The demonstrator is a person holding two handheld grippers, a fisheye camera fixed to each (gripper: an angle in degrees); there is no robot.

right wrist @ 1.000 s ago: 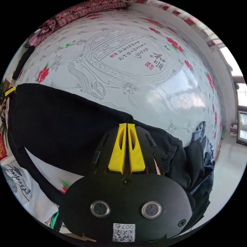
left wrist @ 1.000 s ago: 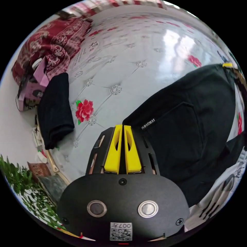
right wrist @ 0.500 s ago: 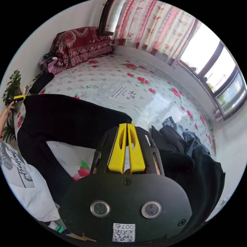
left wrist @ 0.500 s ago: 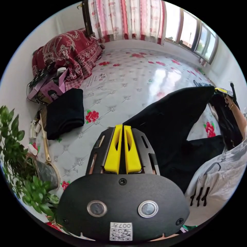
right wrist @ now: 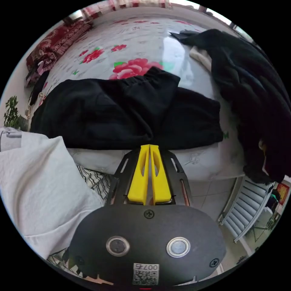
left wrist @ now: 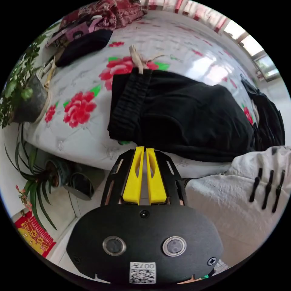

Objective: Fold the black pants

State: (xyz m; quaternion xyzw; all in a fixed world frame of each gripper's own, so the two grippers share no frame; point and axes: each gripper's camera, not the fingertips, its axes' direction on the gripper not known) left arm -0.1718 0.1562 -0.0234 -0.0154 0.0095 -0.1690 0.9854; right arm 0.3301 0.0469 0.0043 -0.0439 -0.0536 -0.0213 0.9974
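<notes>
The black pants (left wrist: 188, 118) lie folded over along the near edge of the flowered mattress (left wrist: 75, 81). Their ribbed waistband (left wrist: 130, 103) and a beige drawstring (left wrist: 136, 59) point toward the left. My left gripper (left wrist: 144, 148) is shut, its yellow tips pinching the near edge of the fabric. In the right gripper view the pants (right wrist: 100, 112) spread across the bed edge, one layer lapping over another. My right gripper (right wrist: 149, 146) is shut too, with a fold of the pants drawn into its tips.
A heap of dark clothes (right wrist: 254, 91) sits on the bed at the right. A folded black garment (left wrist: 81, 45) and a red blanket (right wrist: 57, 42) lie farther away. Potted plants (left wrist: 24, 91) stand by the bed. The person's white shirt (right wrist: 39, 182) is close. A radiator (right wrist: 251, 212) stands below.
The pants were held up stretched between both grippers; now they lie folded on the bed's near edge. Both grippers have come down low in front of the mattress.
</notes>
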